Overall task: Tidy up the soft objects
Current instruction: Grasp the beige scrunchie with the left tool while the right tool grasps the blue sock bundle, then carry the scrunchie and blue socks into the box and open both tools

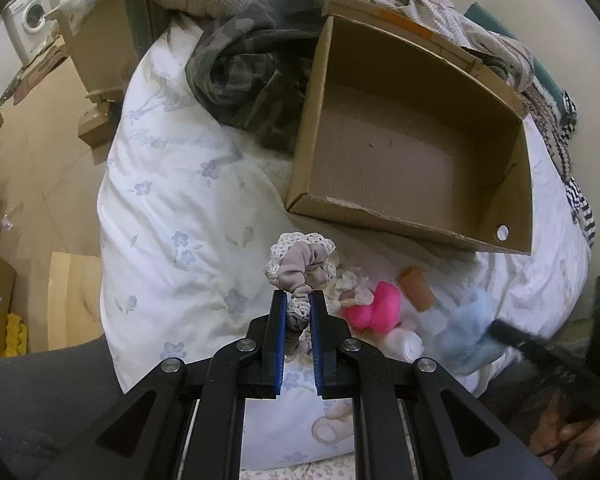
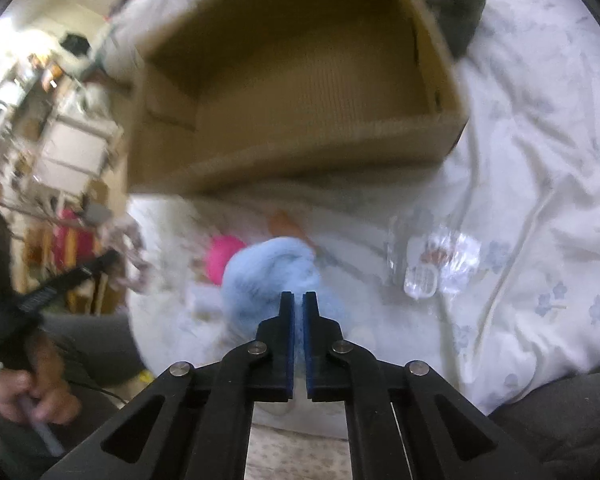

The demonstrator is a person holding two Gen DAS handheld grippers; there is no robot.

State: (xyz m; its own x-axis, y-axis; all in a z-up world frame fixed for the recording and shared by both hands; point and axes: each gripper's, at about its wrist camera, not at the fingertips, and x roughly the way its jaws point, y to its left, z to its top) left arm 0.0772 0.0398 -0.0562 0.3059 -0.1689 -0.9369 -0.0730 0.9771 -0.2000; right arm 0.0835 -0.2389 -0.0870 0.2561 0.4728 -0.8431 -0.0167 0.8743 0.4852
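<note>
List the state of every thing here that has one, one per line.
Cardboard box: open, nothing inside, on the bed.
Left hand-held gripper: shut on the scrunchies.
Right hand-held gripper: shut on the blue fluffy item.
Pink toy: lying loose on the duvet.

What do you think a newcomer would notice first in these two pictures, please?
Probably the big open cardboard box lying empty on the white floral duvet. Next, the left gripper pinching a grey-and-cream scrunchie, with a bright pink toy beside it, and the right gripper closed on light-blue fluff.
</note>
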